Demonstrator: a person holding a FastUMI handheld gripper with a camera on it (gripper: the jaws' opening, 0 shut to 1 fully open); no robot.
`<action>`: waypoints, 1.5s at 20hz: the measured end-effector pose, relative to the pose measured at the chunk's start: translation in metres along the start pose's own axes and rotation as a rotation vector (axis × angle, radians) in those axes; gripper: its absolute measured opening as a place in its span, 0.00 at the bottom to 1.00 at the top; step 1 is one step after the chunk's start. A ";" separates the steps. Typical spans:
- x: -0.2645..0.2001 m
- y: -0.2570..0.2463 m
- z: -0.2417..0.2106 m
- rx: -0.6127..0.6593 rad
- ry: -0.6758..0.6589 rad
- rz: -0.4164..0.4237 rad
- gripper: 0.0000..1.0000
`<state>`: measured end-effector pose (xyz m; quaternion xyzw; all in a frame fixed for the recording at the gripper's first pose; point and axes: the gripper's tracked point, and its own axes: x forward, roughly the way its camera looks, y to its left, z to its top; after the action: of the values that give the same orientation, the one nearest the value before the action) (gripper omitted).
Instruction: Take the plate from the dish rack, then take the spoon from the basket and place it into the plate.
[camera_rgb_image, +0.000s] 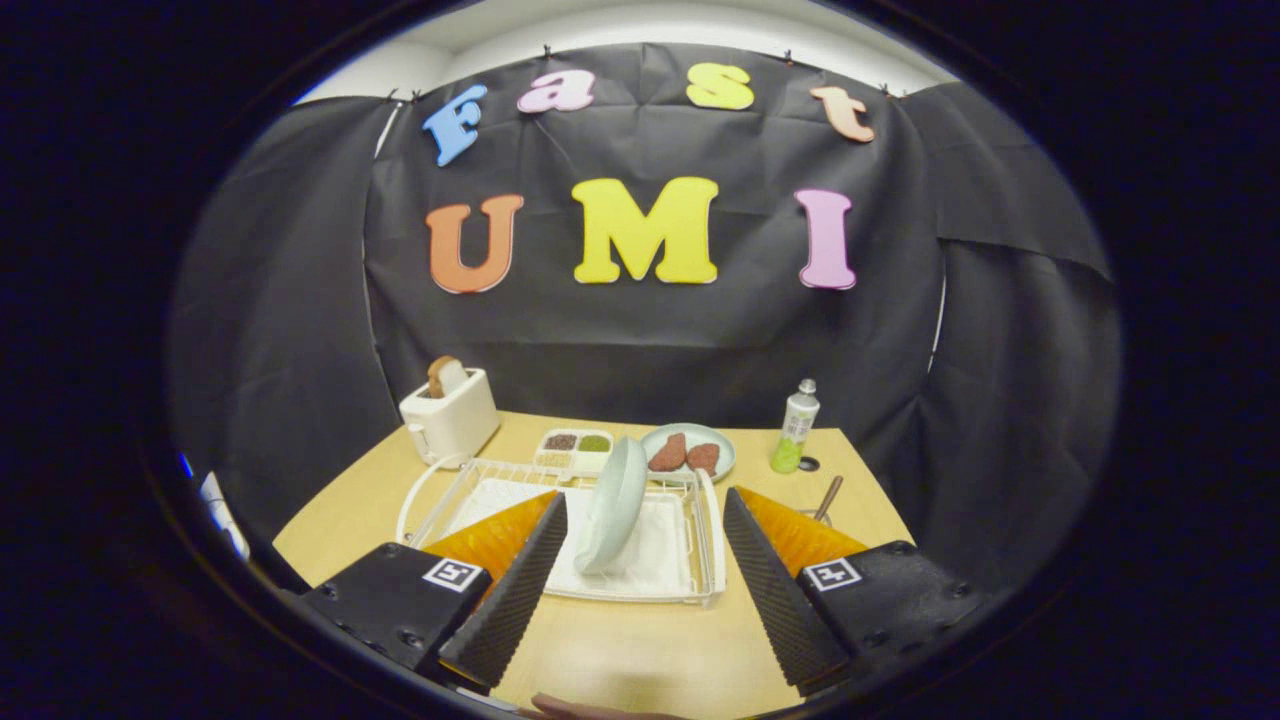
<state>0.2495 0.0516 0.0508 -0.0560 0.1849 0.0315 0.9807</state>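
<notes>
Hand-held gripper: hand-held gripper (645, 495) sits low in the frame with its two fingers spread wide and released, grasping nothing; the tips reach the near part of the dish rack.
Plate: pale plate (612, 504) stands on edge, leaning slightly, in the dish rack at the centre of the frame, between the two fingertips and touching neither.
Dish rack: white wire dish rack (700, 585) rests on the table just ahead of the fingers, with a white sheet lying flat inside it under the plate.
Spoon: only a handle (828, 497) shows, right of centre, rising at a slant from behind the right finger; the basket it stands in is hidden by that finger.
Table: light wooden table (620, 655) fills the lower middle of the frame.
Toaster: white toaster (450, 420) at middle left on the table's far corner, a slice of bread standing in its slot.
Far row: a divided tray (575, 448) of small foods, then a plate of two reddish pieces (688, 452), just behind the rack.
Bottle: green-and-white bottle (795, 428) upright at middle right, beyond the spoon handle.
</notes>
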 end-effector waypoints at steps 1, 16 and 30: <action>0.015 0.002 0.005 -0.010 0.043 -0.001 1.00; 0.162 0.008 0.000 -0.041 0.666 -0.115 0.99; 0.160 0.023 0.009 -0.128 0.707 -0.359 0.20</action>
<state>0.3994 0.0816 -0.0014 -0.1556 0.4960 -0.1500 0.8410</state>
